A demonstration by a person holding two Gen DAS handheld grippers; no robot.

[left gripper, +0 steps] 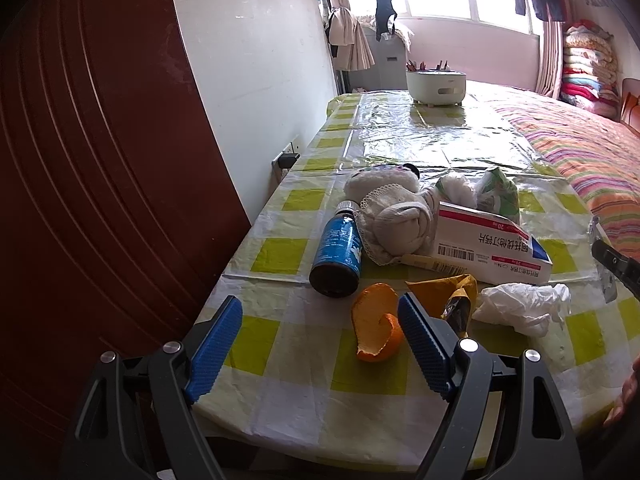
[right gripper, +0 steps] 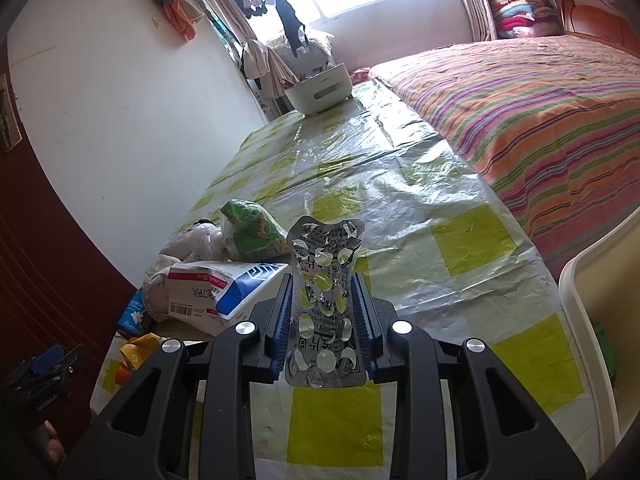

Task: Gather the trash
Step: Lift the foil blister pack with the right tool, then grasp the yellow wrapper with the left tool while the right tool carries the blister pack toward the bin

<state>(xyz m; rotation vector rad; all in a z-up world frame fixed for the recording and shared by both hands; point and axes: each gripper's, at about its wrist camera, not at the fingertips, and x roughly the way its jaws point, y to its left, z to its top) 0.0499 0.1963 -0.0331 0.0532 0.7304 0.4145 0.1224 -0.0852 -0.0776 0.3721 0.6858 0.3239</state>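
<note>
My left gripper (left gripper: 320, 320) is open above the table's near edge, with an orange peel (left gripper: 376, 326) just inside its right finger. Past it lie a yellow wrapper (left gripper: 448, 292), a crumpled white tissue (left gripper: 524, 308), a blue-labelled brown bottle (left gripper: 338, 256), a white and red medicine box (left gripper: 488, 248), a green packet (left gripper: 500, 190) and a knotted white cloth (left gripper: 396, 220). My right gripper (right gripper: 324, 284) is shut on an empty silver blister pack (right gripper: 326, 304), held upright above the table. The box (right gripper: 224, 292) and green packet (right gripper: 252, 236) lie to its left.
A white tub of pencils (left gripper: 436, 86) stands at the table's far end. A cream bin rim (right gripper: 588, 320) is at the right. A striped bed (right gripper: 540, 112) runs along the right side. A dark red door (left gripper: 80, 200) and a wall socket (left gripper: 286, 160) are on the left.
</note>
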